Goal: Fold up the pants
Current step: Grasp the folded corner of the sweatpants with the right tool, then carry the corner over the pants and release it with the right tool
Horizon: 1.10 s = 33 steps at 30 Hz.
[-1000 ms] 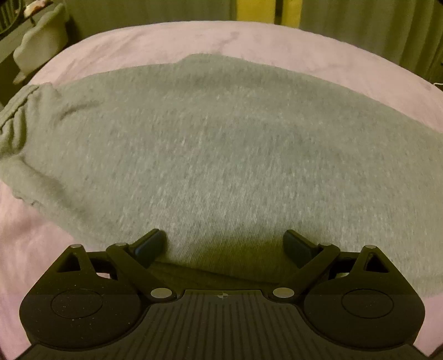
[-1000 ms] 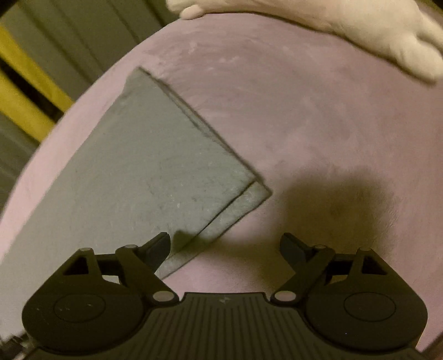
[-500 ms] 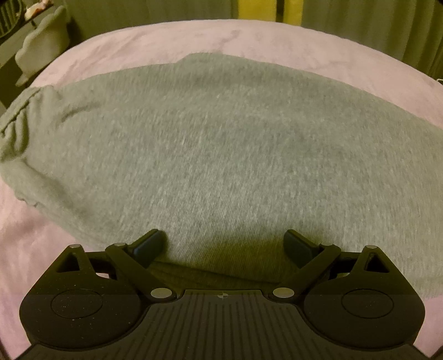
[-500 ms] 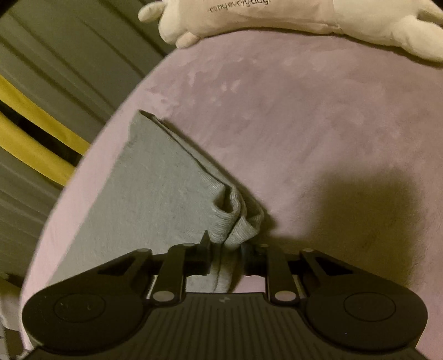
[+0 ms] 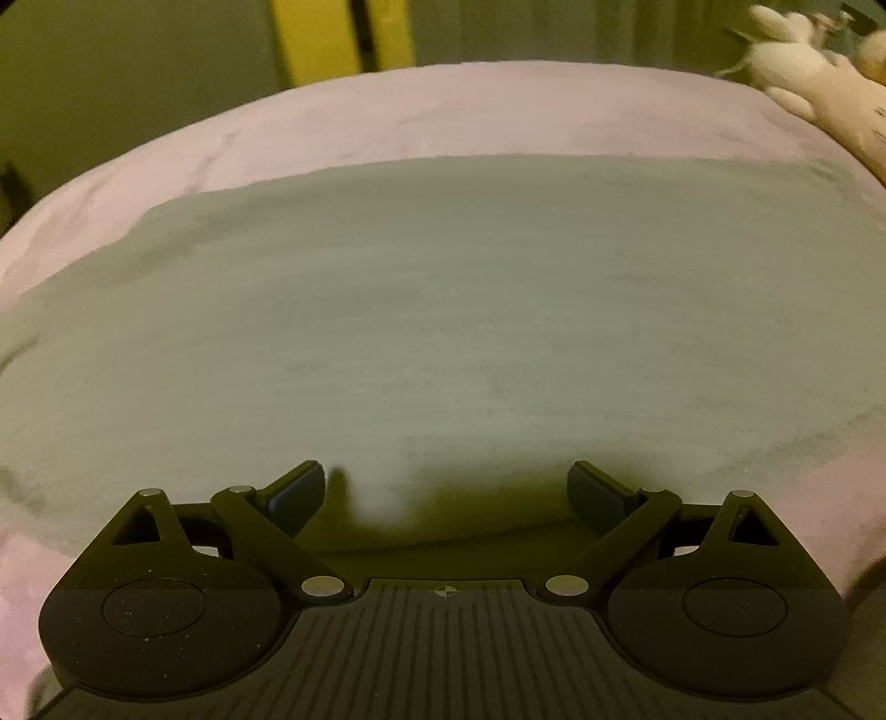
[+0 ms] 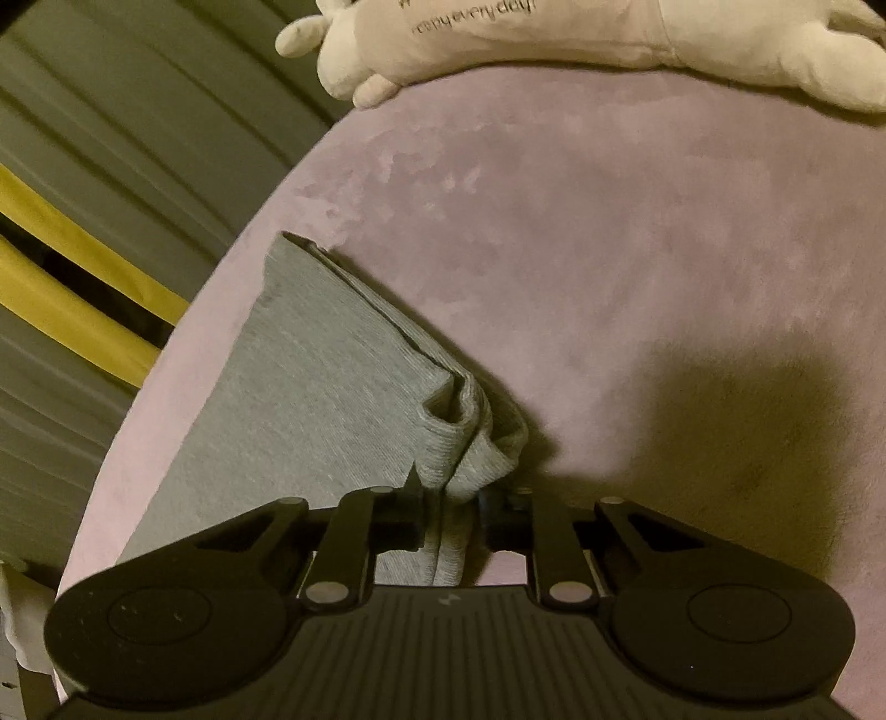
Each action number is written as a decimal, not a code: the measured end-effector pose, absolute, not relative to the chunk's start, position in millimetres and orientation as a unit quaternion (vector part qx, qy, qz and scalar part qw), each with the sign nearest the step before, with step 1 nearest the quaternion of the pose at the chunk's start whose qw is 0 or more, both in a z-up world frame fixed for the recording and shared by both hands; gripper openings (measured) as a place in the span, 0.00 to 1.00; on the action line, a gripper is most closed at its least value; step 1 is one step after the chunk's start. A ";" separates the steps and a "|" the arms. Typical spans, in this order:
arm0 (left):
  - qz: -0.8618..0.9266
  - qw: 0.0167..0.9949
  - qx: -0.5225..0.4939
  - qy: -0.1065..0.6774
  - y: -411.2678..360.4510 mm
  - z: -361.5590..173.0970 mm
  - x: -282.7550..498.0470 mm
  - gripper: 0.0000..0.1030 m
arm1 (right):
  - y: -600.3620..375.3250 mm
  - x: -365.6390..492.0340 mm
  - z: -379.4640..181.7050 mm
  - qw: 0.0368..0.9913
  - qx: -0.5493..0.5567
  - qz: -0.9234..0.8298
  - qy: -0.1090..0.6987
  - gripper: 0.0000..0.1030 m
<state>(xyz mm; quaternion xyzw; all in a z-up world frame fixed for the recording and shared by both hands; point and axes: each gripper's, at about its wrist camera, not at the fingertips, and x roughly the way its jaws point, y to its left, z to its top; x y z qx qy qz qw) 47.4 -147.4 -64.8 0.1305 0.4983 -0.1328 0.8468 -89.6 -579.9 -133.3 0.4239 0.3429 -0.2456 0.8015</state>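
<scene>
Grey pants [image 5: 443,310] lie flat across a pink bed cover [image 5: 443,111], blurred by motion in the left wrist view. My left gripper [image 5: 446,487] hovers over their near edge, open, nothing between its fingers. In the right wrist view the pants [image 6: 321,399] run away to the left, and the corner of a leg end [image 6: 470,432] is bunched up. My right gripper [image 6: 451,498] has its jaws closing, with its pads pressing on that bunched corner of the grey fabric.
A white plush toy [image 6: 554,44] lies along the far edge of the pink bed cover [image 6: 609,249], and also shows as the plush toy [image 5: 819,83] at top right. Grey curtains [image 6: 111,111] with a yellow band [image 6: 83,260] hang beyond the bed's left side.
My right gripper closed from wide open onto the leg-end corner, which bunched up. My left gripper slid sideways along the pants; the waistband left its view and the plush toy came in.
</scene>
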 end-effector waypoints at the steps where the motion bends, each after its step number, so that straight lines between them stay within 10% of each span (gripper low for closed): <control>1: -0.136 0.844 0.137 0.501 -151.5 -68.0 45.6 0.95 | -579.0 -89.4 -132.0 0.802 0.423 -0.246 0.342 0.14; 15: -0.099 0.835 0.072 0.536 -84.7 -57.9 39.4 0.95 | -522.1 -47.7 -52.8 0.876 0.288 -0.195 0.335 0.11; 22: -0.034 0.877 0.015 0.479 5.6 -10.4 25.1 0.95 | -325.7 26.8 0.9 0.937 0.033 0.010 0.346 0.11; 28: 0.039 0.864 -0.020 0.502 74.7 -22.2 24.5 0.95 | -175.3 43.2 -70.2 0.900 -0.093 0.159 0.395 0.13; 33: 0.008 0.860 -0.032 0.509 79.9 -29.5 25.5 0.95 | -177.9 39.2 -100.0 0.881 -0.037 0.168 0.441 0.61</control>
